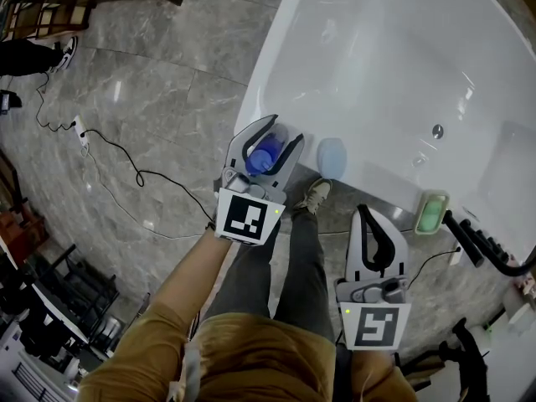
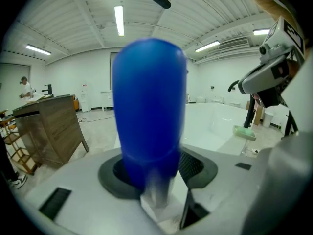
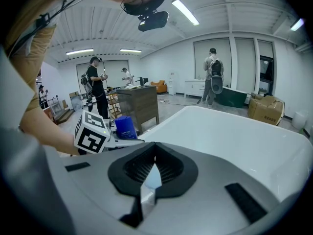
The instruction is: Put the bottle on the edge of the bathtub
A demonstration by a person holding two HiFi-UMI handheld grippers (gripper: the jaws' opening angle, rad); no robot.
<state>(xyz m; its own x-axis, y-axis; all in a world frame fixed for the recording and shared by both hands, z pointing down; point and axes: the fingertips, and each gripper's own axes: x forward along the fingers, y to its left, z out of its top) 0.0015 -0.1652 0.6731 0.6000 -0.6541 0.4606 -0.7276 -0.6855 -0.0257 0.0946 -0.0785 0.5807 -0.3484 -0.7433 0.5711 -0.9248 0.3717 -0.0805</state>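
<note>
A blue bottle (image 1: 261,159) stands upright between the jaws of my left gripper (image 1: 278,136), over the near rim of the white bathtub (image 1: 276,65). The jaws stand a little wider than the bottle, with a gap at its right side, so the gripper is open around it. In the left gripper view the bottle (image 2: 149,106) fills the middle, its lower part blurred. The right gripper view shows the same bottle (image 3: 126,128) beside the tub's rim. My right gripper (image 1: 366,216) is shut and empty, held lower right, short of the tub's edge.
A pale blue round thing (image 1: 332,153) sits on the rim right of the bottle, and a green soap dish (image 1: 432,214) further right. A black faucet (image 1: 477,241) stands at the right. A black cable (image 1: 126,162) runs over the marble floor. People stand far behind.
</note>
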